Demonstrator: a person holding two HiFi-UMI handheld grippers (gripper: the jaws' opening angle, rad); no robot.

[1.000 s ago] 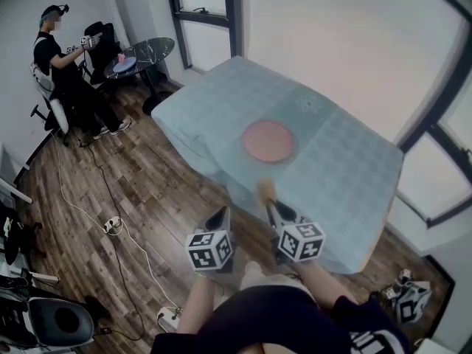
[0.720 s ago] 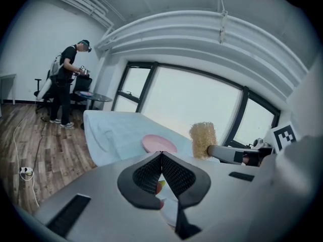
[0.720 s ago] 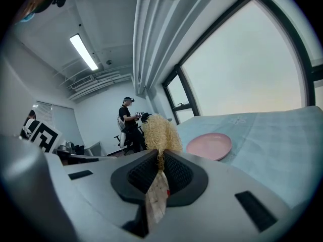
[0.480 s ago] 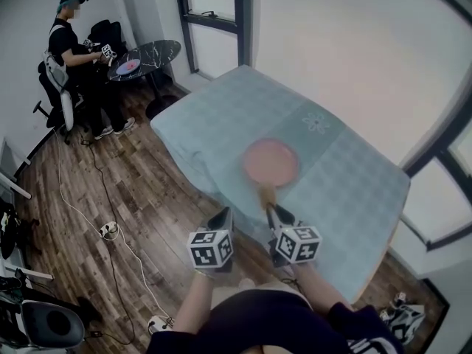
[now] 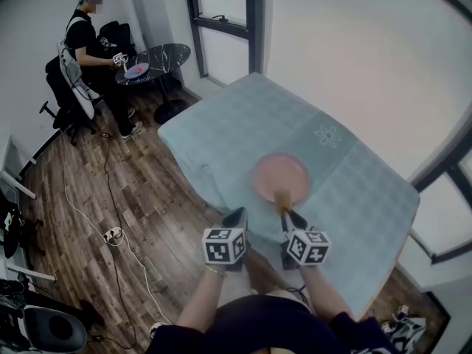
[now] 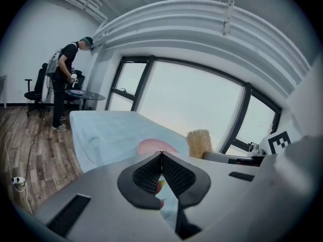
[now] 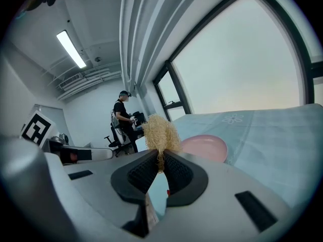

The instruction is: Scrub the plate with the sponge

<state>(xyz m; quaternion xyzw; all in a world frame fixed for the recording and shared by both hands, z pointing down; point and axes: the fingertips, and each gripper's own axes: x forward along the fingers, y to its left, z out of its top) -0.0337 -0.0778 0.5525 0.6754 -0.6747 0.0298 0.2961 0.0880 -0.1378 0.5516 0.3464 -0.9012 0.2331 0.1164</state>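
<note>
Right gripper (image 7: pixel 161 159): jaws clamped on the base of the sponge (image 7: pixel 160 131). Its long axis runs in line with the jaws, free end pointing ahead toward the plate (image 5: pixel 280 175), which lies on the table (image 5: pixel 354 198). Only the head view places that end over the plate's near rim; contact cannot be told. Left gripper (image 6: pixel 161 155): jaws together, nothing held, just beside the right.
</note>
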